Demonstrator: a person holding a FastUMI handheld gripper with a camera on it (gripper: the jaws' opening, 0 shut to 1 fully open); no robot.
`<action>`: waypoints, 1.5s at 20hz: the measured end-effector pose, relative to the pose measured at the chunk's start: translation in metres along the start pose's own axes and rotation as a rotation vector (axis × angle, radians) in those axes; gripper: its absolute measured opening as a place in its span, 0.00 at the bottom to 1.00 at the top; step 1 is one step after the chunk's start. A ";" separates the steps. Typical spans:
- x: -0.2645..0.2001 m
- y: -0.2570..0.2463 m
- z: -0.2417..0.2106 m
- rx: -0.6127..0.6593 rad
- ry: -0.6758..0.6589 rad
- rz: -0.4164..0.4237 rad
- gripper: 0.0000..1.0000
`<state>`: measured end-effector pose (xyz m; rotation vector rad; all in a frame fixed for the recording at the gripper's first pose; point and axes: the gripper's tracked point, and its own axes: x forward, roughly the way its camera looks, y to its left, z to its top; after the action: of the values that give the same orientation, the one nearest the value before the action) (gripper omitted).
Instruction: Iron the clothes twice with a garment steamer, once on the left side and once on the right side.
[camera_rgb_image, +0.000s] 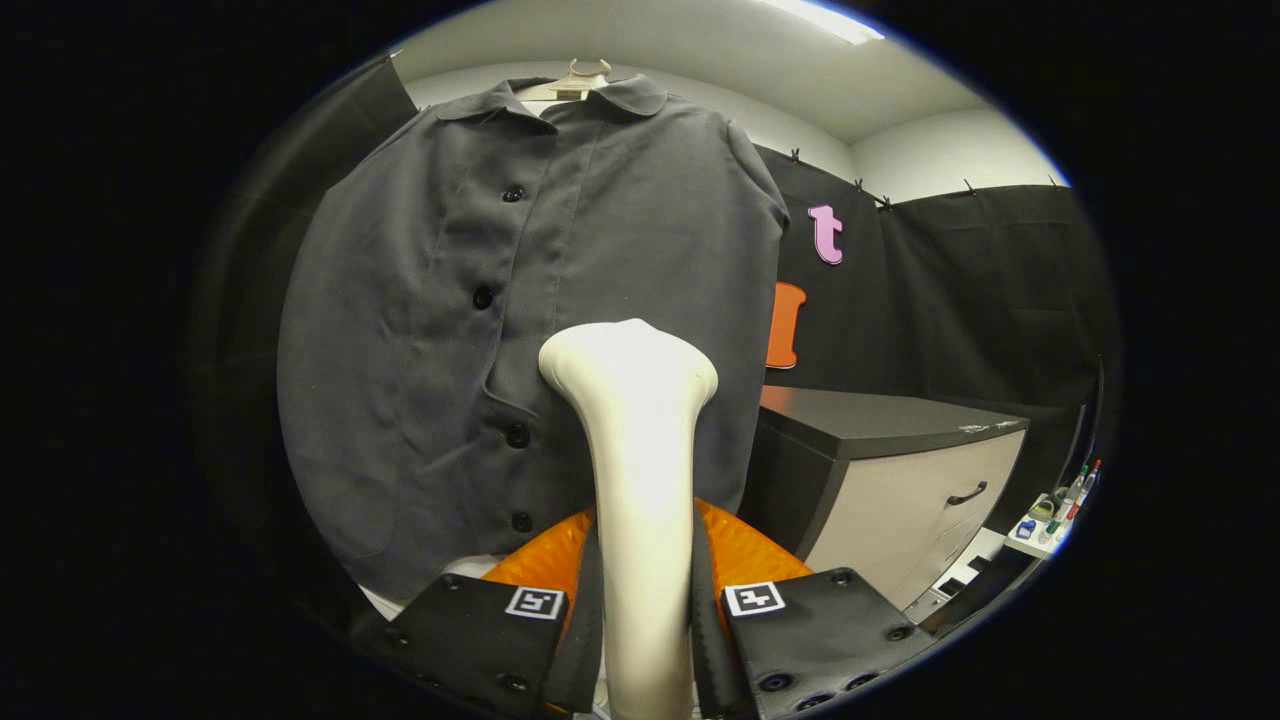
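A dark grey buttoned shirt (450, 330) hangs open-collared on a hanger (580, 80), its front facing out. A cream steamer (635, 450) stands upright between the gripper's (640, 620) clamped fingers, its flared head against the shirt's lower middle.

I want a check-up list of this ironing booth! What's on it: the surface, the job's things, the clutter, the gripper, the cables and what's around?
Surface: dark cabinet top, bare.
Job's things: grey shirt on a hanger, buttoned; white steamer, head against the shirt's lower front, right of the buttons.
Clutter: pens and small items on a tray, beyond the cabinet.
Gripper: gripper shut on the steamer's handle, a finger on each side.
Cables: nothing seen.
Surroundings: black cloth wall, white ceiling with a light, cabinet drawers right of the shirt.
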<state>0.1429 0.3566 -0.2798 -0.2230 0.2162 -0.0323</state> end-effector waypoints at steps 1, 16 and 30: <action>0.000 0.001 -0.002 0.002 0.003 -0.001 0.45; -0.017 0.005 -0.054 -0.005 0.106 0.009 0.45; -0.022 0.002 0.038 0.061 -0.062 0.041 0.45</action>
<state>0.1300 0.3684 -0.2394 -0.1582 0.1576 0.0083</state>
